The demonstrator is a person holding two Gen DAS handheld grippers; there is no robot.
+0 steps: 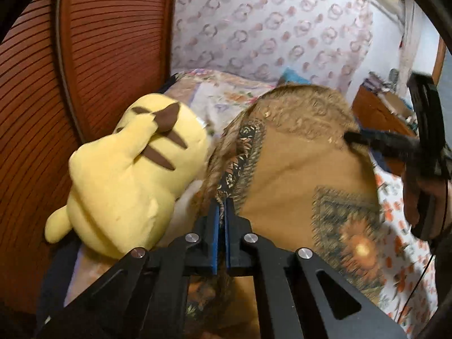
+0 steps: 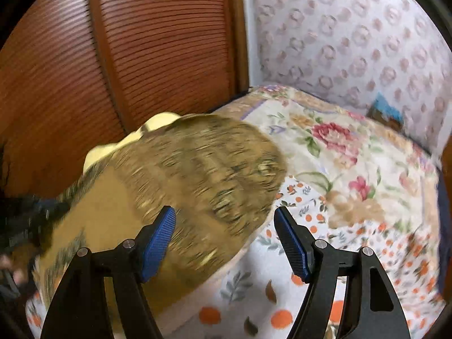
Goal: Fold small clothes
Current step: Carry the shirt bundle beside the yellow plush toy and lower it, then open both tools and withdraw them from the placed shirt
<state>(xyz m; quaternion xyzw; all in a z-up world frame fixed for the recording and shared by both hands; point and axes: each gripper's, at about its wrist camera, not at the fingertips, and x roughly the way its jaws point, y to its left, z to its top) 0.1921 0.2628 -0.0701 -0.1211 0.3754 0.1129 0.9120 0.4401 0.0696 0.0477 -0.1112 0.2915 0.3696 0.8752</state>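
Observation:
A mustard-brown patterned garment [image 1: 299, 166] lies on the floral bed cover [image 1: 395, 214]. It has a dark floral trim at its neckline [image 1: 240, 152]. My left gripper [image 1: 222, 206] is shut on the garment's edge by that trim and lifts it. In the right wrist view the garment [image 2: 197, 175] is blurred and spread to the left. My right gripper [image 2: 224, 217] is open and empty above the garment's right edge. The right gripper also shows in the left wrist view [image 1: 375, 141], blurred, at the garment's far right side.
A yellow plush toy [image 1: 132, 175] lies left of the garment against a brown slatted door [image 1: 107, 48]. A patterned curtain [image 1: 268, 25] hangs behind the bed. The flowered bed cover [image 2: 339, 169] stretches to the right. A wooden cabinet [image 1: 378, 113] stands far right.

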